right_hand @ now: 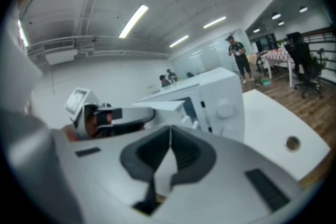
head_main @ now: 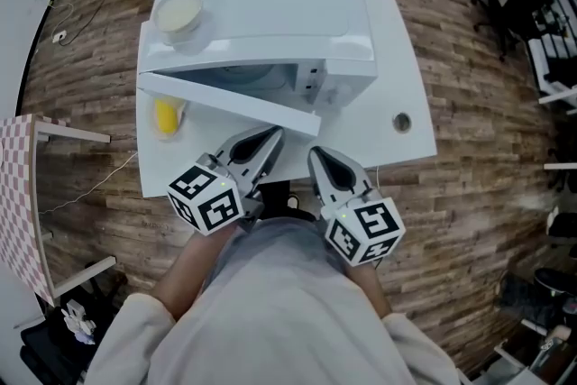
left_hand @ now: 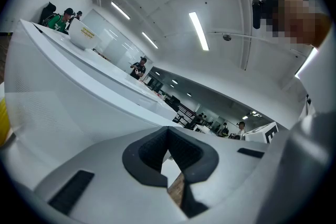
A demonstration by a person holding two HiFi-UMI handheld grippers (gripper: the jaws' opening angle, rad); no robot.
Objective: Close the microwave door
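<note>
A white microwave (head_main: 270, 13) stands on a white table (head_main: 397, 77). Its door (head_main: 225, 102) hangs partly open, hinged at the left, with the free end swung out toward me. My left gripper (head_main: 273, 136) is shut and empty, its tip just in front of the door's free end. In the left gripper view the door's face (left_hand: 63, 97) fills the left side past the shut left gripper (left_hand: 168, 136). My right gripper (head_main: 315, 156) is shut and empty too, a little nearer me. The right gripper view shows the microwave (right_hand: 226, 102), its door (right_hand: 157, 105) and the left gripper (right_hand: 113, 115).
A pale bowl (head_main: 178, 12) rests on top of the microwave at the left. A yellow object (head_main: 165, 115) lies on the table under the open door. A round cable hole (head_main: 401, 122) is in the tabletop at the right. Office chairs (head_main: 532, 4) stand at the far right.
</note>
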